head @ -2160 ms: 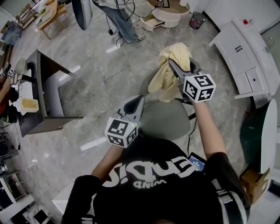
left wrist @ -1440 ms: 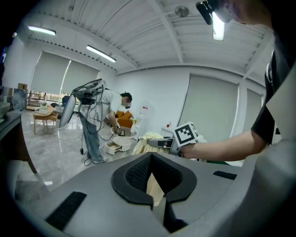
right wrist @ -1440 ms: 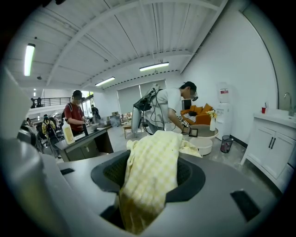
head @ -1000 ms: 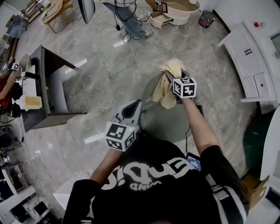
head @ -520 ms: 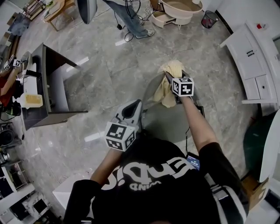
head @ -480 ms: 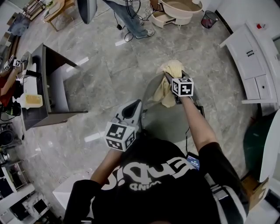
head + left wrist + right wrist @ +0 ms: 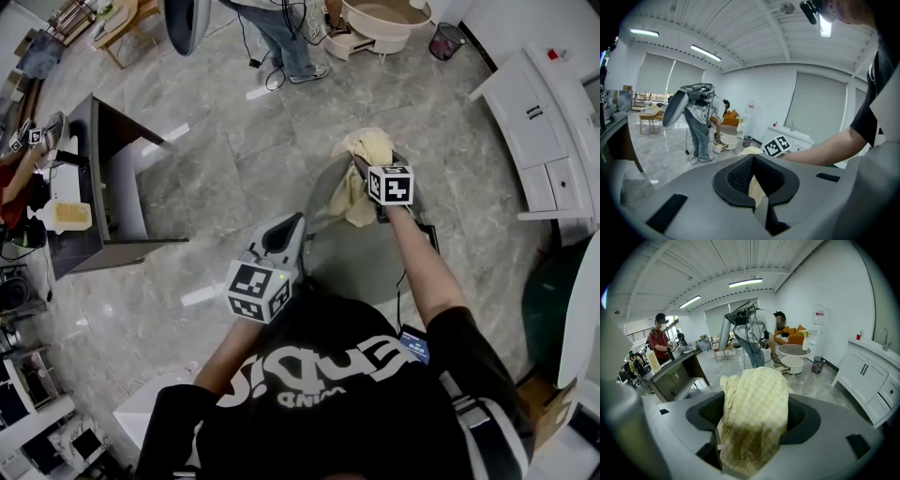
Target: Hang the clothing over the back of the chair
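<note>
Head view: right gripper [image 7: 377, 164] at upper centre of frame, its marker cube [image 7: 391, 185] toward the wearer, tips reaching into the yellow checked clothing [image 7: 364, 150]; its jaws have just been opening and now stand wide apart; right gripper view shows the clothing lying loose in the gap between them, bunched high at frame centre and drooping to bottom centre, dark space on either side, pads not pressing on it; clothing is heaped on the top edge of the chair back [image 7: 322, 192], one fold hanging down on the side of the grey seat [image 7: 361, 262]; how much hangs on the far side can't tell; left gripper [image 7: 289, 228] is lower, centre-left of frame, apart from the clothing, over the near-left edge of the seat, pointing up-right toward the chair back; left gripper view shows its jaws closed together to a seam at bottom centre, nothing gripped; a cream strip of the clothing shows beyond them, with the marker cube and the forearm [image 7: 820, 150] right of centre; around: grey marble floor [image 7: 234, 141]; dark desk [image 7: 103, 187] at left edge; white cabinet [image 7: 539, 112] at right edge; round white table [image 7: 384, 19] and black bin [image 7: 448, 39] along the top; standing person in jeans [image 7: 277, 37] at top centre; right gripper view also has a person in a red top [image 7: 657, 344] at mid left
</note>
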`<state>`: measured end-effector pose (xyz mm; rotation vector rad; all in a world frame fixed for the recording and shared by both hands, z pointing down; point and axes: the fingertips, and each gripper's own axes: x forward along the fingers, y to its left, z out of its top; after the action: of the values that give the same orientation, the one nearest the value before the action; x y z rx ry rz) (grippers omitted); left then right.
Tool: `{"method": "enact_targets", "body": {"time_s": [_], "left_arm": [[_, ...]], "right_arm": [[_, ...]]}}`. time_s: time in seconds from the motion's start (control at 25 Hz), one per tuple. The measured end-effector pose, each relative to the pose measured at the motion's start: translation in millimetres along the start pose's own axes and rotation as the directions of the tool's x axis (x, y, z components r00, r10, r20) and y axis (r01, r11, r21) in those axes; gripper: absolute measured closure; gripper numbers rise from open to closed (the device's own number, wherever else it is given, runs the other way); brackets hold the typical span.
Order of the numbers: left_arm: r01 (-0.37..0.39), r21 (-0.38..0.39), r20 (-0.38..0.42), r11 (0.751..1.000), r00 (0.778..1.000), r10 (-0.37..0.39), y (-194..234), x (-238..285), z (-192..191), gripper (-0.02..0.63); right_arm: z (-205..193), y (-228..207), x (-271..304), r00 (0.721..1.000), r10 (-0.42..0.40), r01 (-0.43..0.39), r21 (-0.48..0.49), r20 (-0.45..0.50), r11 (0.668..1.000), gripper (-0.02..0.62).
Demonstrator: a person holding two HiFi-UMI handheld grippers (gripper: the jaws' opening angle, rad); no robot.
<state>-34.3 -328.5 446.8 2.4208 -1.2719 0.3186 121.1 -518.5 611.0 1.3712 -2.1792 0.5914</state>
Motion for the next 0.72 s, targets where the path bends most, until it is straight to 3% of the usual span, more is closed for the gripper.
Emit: {"method": "enact_targets", "body": {"time_s": [0.72], "left_arm": [[0.046, 0.013, 0.028, 0.999, 0.999, -0.046, -19, -13, 1, 0.592]], "right_arm": [[0, 0, -64, 0.996, -0.075, 0.073, 0.041, 0.047, 0.996, 0.298]]}}
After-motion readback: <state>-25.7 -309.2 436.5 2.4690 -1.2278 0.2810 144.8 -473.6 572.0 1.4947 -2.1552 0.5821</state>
